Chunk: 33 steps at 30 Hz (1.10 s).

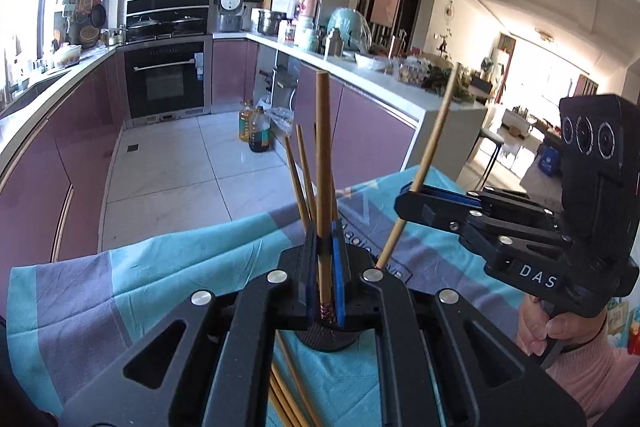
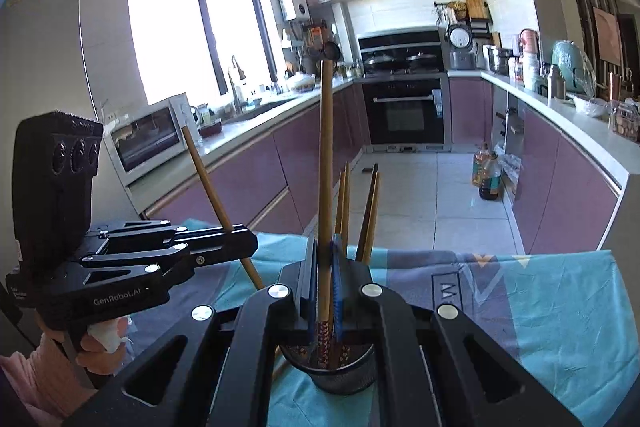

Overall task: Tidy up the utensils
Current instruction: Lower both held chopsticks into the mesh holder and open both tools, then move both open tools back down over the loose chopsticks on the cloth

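1. I am holding one chopstick in each gripper over the cloth-covered desk [image 1: 168,267], both sticks standing close to upright above the black mesh cup [image 2: 344,375].

2. My right gripper [image 2: 325,267] is sitting directly over the cup: in the right wrist view the patterned lower end of its chopstick [image 2: 326,163] is already dipping inside the rim, beside the four or so chopsticks leaning there. Its long axis is running almost straight up from the cup's mouth.

3. My left gripper [image 1: 325,259] is pinching its chopstick [image 1: 323,163] low on the shaft. In its own view the cup [image 1: 326,341] is showing just under the jaws, but from the right wrist view this gripper is hanging off to the left of the cup, its stick leaning and its tip clear of the rim.

4. Both pairs of jaws are pressed together, each clamping only its own stick between the blue pads; neither is touching the cup.

5. I am judging the right hand nearer to a drop, needing only a short lowering before letting go; the left is having to swing in over the rim first.

6. More loose chopsticks [image 1: 288,399] are lying on the cloth below, near the cup.
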Tool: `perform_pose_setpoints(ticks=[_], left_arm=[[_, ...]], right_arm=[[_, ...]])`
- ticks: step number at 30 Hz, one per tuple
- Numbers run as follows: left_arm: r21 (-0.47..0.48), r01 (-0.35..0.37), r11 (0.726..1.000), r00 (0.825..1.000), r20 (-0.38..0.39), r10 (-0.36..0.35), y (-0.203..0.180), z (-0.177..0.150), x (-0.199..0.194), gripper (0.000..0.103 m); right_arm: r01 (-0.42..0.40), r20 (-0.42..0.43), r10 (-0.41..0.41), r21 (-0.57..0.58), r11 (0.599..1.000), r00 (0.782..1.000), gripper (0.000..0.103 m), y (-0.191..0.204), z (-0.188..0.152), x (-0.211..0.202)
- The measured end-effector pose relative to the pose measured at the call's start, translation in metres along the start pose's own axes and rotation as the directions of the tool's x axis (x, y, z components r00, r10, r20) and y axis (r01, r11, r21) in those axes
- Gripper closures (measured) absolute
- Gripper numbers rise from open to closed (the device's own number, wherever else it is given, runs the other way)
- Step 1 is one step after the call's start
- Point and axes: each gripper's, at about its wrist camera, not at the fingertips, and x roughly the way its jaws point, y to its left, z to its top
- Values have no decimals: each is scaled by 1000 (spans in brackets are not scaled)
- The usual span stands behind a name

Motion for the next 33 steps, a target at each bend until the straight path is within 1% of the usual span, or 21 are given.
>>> perform_pose_setpoints(ticks=[3, 6, 10, 14, 19, 23, 24, 25, 27, 30, 32, 33], left_arm=[[18, 7, 1000, 999, -40, -7, -3, -4, 10, 96], [16, 6, 1000, 997, -83, -5, -2, -7, 21, 96], [1, 12, 1000, 993, -120, -12, 2, -9, 37, 96], [-18, 19, 1000, 990, -140, -22, 10, -9, 48, 95], [-30, 18, 999, 989, -146, -22, 16, -10, 59, 95], [-44, 11, 999, 990, -142, -17, 19, -15, 58, 95], [-46, 11, 999, 990, -141, -18, 19, -16, 57, 93], [-51, 8, 999, 990, -138, -15, 20, -18, 56, 93], [-54, -5, 999, 992, -124, -2, 21, -19, 52, 93], [-55, -25, 998, 996, -81, 21, 21, -24, 40, 86], [-44, -44, 998, 998, -52, 42, 20, -29, 30, 84], [-42, -47, 998, 998, -38, 46, 21, -32, 24, 83]], right_arm=[[0, -50, 0, 0, 1000, 999, 97, 0, -3, 12], [1, -94, 0, 8, 1000, 996, 97, -1, -8, 24], [3, -126, 0, 23, 1000, 992, 97, -3, -14, 35], [16, -131, -11, 32, 999, 991, 97, -4, -15, 43], [23, -135, -16, 48, 999, 991, 95, -7, -15, 49], [23, -131, -15, 62, 998, 991, 95, -10, -17, 50], [25, -130, -16, 67, 997, 991, 94, -10, -18, 50], [24, -128, -14, 72, 997, 992, 93, -11, -18, 49], [19, -123, -10, 74, 997, 992, 91, -11, -19, 47], [-1, -113, 10, 76, 997, 994, 90, -8, -23, 41], [-19, -104, 27, 71, 997, 994, 86, -5, -27, 35], [-30, -100, 37, 69, 997, 994, 82, -3, -28, 32]])
